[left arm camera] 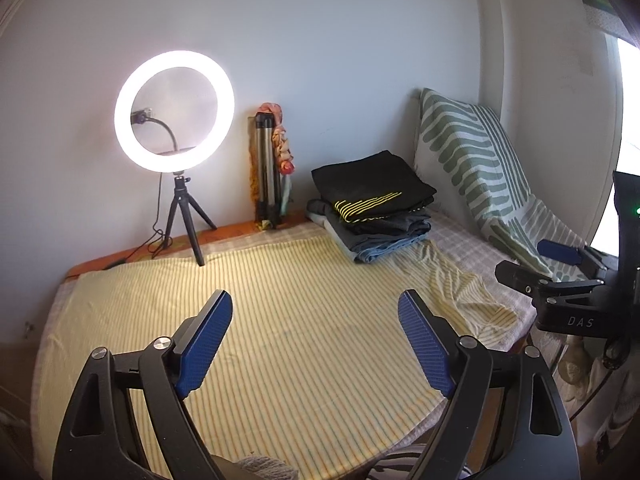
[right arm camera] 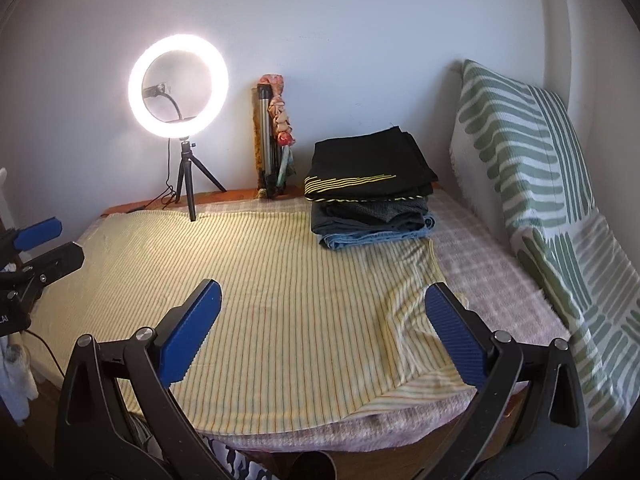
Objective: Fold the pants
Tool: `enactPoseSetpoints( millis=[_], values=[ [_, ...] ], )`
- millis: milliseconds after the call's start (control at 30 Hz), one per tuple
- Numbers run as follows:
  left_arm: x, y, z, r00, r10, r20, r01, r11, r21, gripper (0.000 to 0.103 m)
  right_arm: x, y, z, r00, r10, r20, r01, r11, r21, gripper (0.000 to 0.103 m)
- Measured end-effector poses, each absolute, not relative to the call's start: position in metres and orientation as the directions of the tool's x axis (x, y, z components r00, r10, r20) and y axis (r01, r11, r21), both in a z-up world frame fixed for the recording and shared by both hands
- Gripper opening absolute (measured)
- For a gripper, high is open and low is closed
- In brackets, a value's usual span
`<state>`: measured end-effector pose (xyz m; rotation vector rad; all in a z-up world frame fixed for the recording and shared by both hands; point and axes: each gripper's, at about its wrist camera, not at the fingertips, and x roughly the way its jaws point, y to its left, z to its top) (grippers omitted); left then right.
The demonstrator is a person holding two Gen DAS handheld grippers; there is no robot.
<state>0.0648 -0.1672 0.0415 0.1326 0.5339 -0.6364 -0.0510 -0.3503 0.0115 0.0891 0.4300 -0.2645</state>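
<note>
Both grippers, left (left arm camera: pixel 316 340) and right (right arm camera: pixel 324 332), gape empty; folded pants stack (right arm camera: pixel 370 196) lies at one o'clock, nearer the right.

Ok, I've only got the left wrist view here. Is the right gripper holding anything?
Observer: No. The right gripper is open and empty, above the yellow striped sheet.
Operator: And what's at the near edge of that sheet? My own fingers hide it.
Observer: A pink towel shows from under the sheet along that edge.
</note>
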Motion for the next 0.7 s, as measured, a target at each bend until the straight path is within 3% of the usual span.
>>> enactPoseSetpoints(
  millis=[367, 700],
  values=[
    [0.0575, -0.1698, 0.0453, 0.693, -0.526, -0.494, 0.583, 0.811, -0.046, 0.102, -0.0484, -0.3567, 0.0156, 0.877, -0.246, -0.413, 0.287, 0.957, 0.041, 0.103],
    [0.0617, -0.1708, 0.041, 0.678, -0.53, -0.51, 0.581, 0.811, -0.071, 0.102, -0.0468, -0.356, 0.011, 0.876, -0.241, -0.418, 0.285, 0.957, 0.047, 0.103]
  ],
)
